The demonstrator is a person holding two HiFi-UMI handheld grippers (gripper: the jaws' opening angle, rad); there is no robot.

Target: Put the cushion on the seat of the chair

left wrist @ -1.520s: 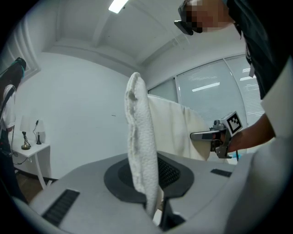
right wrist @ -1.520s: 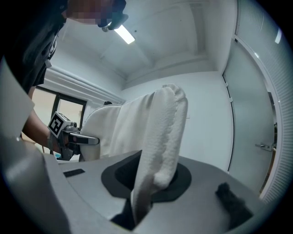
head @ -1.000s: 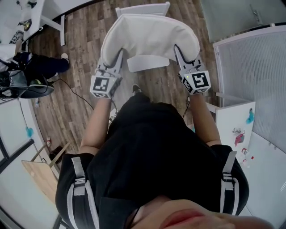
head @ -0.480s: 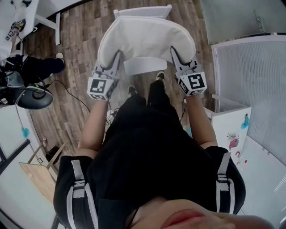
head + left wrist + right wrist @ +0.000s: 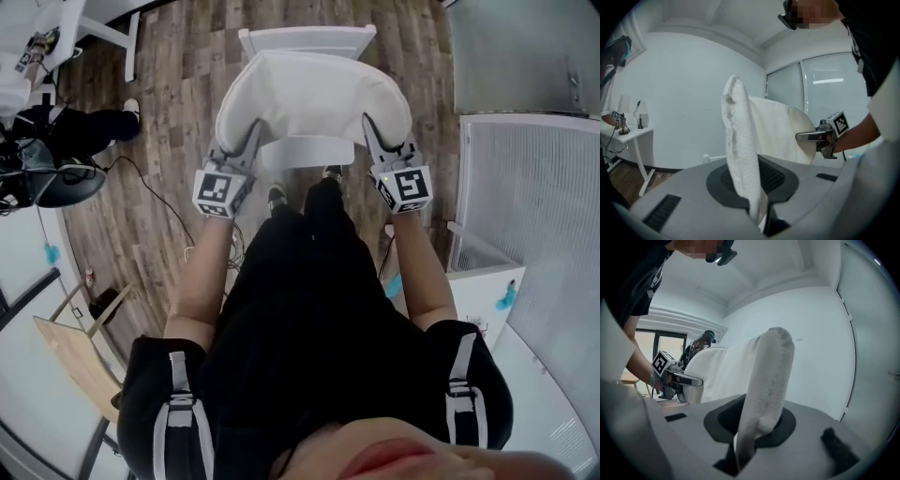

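**Cushion slung between both grips, right over the chair seat**

On the left, the left hand-held gripper (image 5: 247, 146) is clenched on the cushion's (image 5: 314, 94) left edge; its own view shows the white padding pinched upright between the pads. The cushion spans from there across to the right, long axis side to side and sagging a little between the two holds. It covers most of the white seat (image 5: 305, 153), whose near edge alone peeks out beneath it. The chair's (image 5: 309, 39) backrest stands just past the cushion's far edge. On the right, the right hand-held gripper (image 5: 371, 139) is clamped the same way on the right edge, the fabric squeezed thin between its jaws.

Both hands sit level with each other at the near corners, neither closer to the seat. As I judge it, the seat lies directly below and slightly ahead of the jaws, so the coming move is straight down. Whether the underside already touches the seat I cannot tell.
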